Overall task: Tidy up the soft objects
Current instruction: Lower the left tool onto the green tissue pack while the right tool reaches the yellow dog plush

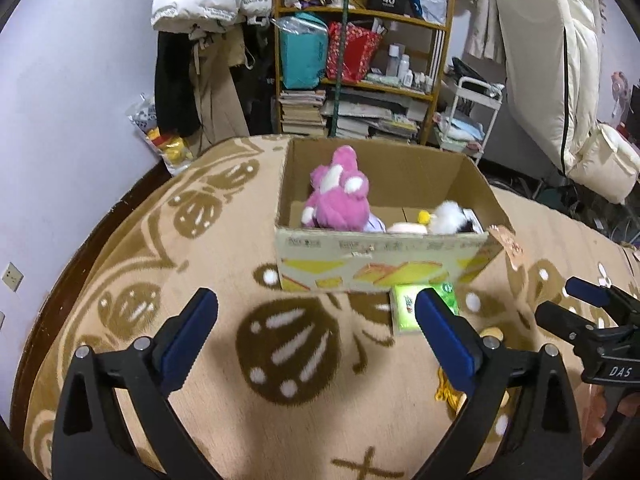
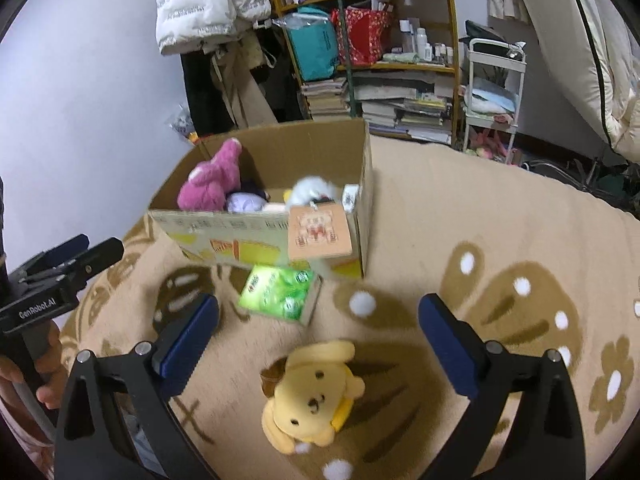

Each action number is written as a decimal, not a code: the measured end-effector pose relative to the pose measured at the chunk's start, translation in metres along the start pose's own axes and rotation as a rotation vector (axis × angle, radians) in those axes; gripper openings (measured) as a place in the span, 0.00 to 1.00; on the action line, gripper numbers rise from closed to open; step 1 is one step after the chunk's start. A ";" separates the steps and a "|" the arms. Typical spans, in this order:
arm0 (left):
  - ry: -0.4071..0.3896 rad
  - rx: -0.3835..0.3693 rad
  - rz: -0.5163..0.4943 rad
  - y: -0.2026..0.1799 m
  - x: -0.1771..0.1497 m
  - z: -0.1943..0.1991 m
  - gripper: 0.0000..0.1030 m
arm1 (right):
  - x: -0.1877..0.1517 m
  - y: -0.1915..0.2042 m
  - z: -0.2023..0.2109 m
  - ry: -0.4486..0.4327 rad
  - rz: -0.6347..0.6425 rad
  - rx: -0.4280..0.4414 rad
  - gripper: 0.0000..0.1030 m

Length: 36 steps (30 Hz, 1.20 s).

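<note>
A yellow plush bear lies on its back on the patterned blanket, directly ahead of and below the right gripper, whose blue-padded jaws stand spread wide with nothing between them. The bear's long axis runs near to far and tilts slightly right, its head nearest the camera, so the spread jaws flank it on left and right. The left gripper, equally wide open and empty, hovers over bare blanket to the left; in its own view only a yellow scrap shows by its right finger, so the right hand looks the nearer one. Just beyond the bear sits a green packet, touching or almost touching the near wall of the cardboard box, which already holds a pink plush and a white plush. A hanging paper tag drapes over the box's near right corner. The packet likely crowds any path forward.
</note>
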<state>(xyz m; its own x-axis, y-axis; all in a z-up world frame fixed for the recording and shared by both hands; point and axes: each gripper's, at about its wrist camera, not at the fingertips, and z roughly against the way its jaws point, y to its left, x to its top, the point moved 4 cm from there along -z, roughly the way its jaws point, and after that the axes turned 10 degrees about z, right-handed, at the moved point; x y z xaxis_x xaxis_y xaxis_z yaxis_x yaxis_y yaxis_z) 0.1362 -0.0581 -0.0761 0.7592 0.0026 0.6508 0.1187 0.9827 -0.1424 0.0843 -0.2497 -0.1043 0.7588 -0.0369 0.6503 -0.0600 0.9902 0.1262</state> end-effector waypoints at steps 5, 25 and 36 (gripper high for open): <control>0.047 -0.041 0.013 -0.003 -0.007 -0.012 0.95 | -0.010 0.001 -0.008 0.042 0.001 -0.047 1.00; 0.226 -0.176 -0.083 -0.055 -0.019 -0.085 0.95 | -0.048 -0.010 -0.075 0.307 -0.053 0.053 1.00; 0.337 -0.177 -0.136 -0.081 -0.031 -0.121 0.95 | -0.061 -0.018 -0.092 0.377 -0.141 0.126 0.86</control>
<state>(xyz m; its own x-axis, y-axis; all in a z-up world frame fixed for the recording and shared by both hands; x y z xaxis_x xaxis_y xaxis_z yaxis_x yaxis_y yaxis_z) 0.1808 -0.1606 -0.1748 0.8930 -0.2146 0.3956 0.3179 0.9229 -0.2171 0.0987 -0.2524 -0.2155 0.9481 -0.0955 0.3034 0.0000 0.9539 0.3000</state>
